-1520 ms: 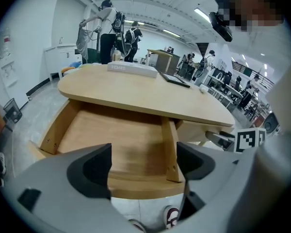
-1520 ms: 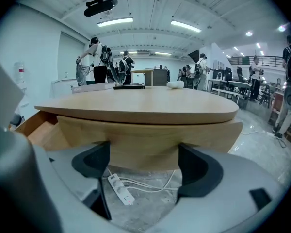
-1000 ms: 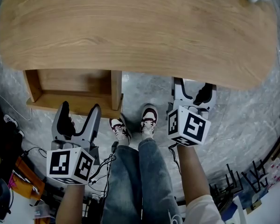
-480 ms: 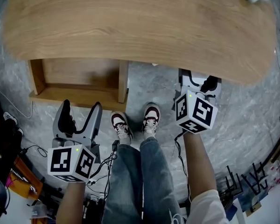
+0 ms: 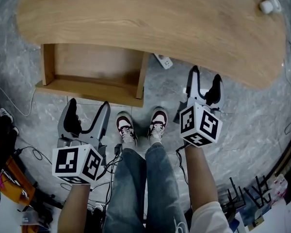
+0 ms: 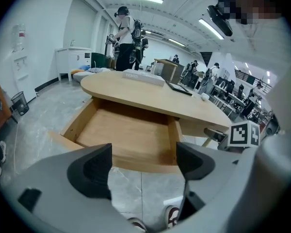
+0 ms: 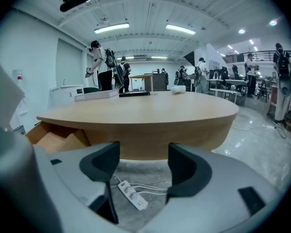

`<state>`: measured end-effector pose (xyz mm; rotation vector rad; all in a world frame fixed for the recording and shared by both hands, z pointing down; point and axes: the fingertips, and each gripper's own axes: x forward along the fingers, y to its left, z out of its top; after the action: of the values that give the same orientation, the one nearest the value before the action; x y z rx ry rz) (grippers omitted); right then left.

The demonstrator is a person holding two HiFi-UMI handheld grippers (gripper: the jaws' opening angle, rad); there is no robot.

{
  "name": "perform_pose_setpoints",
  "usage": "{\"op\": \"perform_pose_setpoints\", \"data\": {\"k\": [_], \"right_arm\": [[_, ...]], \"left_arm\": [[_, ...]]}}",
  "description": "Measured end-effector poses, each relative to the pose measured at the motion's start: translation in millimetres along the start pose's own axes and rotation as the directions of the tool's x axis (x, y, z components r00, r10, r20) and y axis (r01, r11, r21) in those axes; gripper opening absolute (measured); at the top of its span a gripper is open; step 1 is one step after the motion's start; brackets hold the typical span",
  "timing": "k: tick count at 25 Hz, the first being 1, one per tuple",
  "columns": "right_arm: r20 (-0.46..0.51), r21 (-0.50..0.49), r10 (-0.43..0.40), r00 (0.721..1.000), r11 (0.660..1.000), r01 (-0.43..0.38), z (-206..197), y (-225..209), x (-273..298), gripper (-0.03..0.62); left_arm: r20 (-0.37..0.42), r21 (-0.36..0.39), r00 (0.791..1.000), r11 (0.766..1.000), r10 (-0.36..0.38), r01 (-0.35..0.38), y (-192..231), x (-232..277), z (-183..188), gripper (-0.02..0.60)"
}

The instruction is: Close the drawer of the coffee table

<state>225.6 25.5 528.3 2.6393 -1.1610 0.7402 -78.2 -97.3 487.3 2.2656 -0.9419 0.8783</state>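
- Under the near left part of the coffee table [image 5: 150, 28], the drawer [image 5: 89, 89] stands pulled out toward us, empty, with its wooden bottom in full view.
- Its front board runs from left to right across the head view, so we judge that the push must go straight away from us, under the top.
- From the left gripper [image 5: 88, 106] this front board lies directly ahead, near but not touching; a strip of bare floor [image 5: 34, 106] separates them.
- The right gripper [image 5: 206, 76] is to the right of the drawer and faces the rounded edge of the table top. A white power strip [image 5: 163, 61] lies on the floor between it and the drawer corner.
- We judge the left hand to be the better placed one, because the left gripper view shows the front board centred between its jaws.
- The left jaws stand wide apart with nothing between them, and this gripper tilts forward and down.
- The right jaws have just been closing a little, yet they are apart and hold nothing; only floor and the power strip show through the gap. This gripper points more level than the left one.
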Motion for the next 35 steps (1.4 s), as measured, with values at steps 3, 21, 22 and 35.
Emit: {"op": "perform_pose_setpoints", "data": {"k": [3,21,22,35], "right_arm": [[0.046,0.033,-0.011,0.999,0.999,0.01,4,15,-26,0.243],[0.115,-0.008,0.054,0.992,0.999,-0.054,40,93,-102,0.002],[0.113,-0.017,0.065,0.991,0.998,-0.064,41,99,-101,0.002],[0.093,-0.085,0.173,0.981,0.983,-0.165,54,143,-89,0.001]], "left_arm": [[0.01,-0.016,1.0,1.0,0.003,-0.003,12,-8,-7,0.408],[0.169,-0.115,0.985,0.993,0.044,-0.025,87,-30,-40,0.393],[0.188,-0.111,0.981,0.993,0.05,-0.029,92,-27,-41,0.391],[0.243,0.175,0.97,0.984,-0.008,-0.036,104,26,-57,0.377]]}}
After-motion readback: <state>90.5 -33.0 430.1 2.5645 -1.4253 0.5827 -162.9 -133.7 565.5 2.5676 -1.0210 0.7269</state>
